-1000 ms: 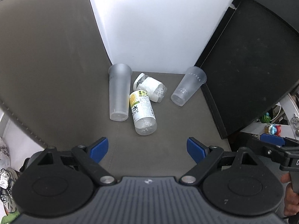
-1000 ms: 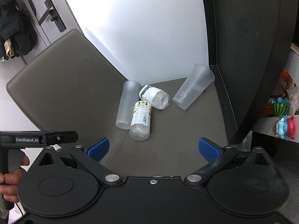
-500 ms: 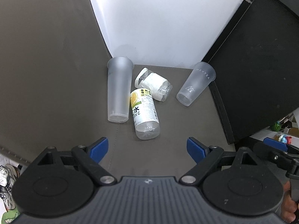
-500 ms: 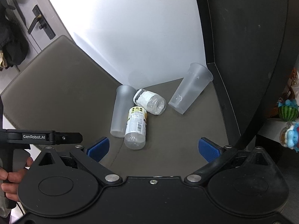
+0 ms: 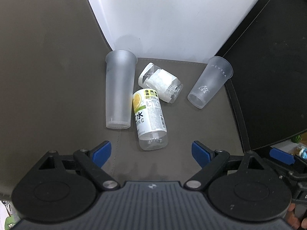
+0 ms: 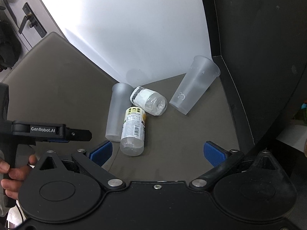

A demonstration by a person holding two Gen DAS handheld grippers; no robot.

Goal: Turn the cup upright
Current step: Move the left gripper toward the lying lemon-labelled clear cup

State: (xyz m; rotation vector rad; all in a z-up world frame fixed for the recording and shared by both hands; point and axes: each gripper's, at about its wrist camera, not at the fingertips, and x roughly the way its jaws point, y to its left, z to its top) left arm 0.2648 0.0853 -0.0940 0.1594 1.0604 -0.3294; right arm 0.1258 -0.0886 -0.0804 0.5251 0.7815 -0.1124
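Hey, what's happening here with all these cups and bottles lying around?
A person holds two hand grippers over a grey mat. The left gripper and right gripper are both open and holding nothing. On the mat lie two frosted plastic cups, a tall cup and a printed cup, both on their sides, with a lemon-label bottle and a crumpled bottle between them. The job is to stand a cup upright; neither has been touched yet.

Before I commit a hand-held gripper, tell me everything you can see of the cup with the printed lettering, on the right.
The lettered cup is frosted translucent plastic, tapered, with a rolled rim, grey lettering near the mouth and a small white emblem near the base. It looks empty. It lies on its side on the dark mat, mouth toward the wall, base toward the cameras. Nothing else touches it.
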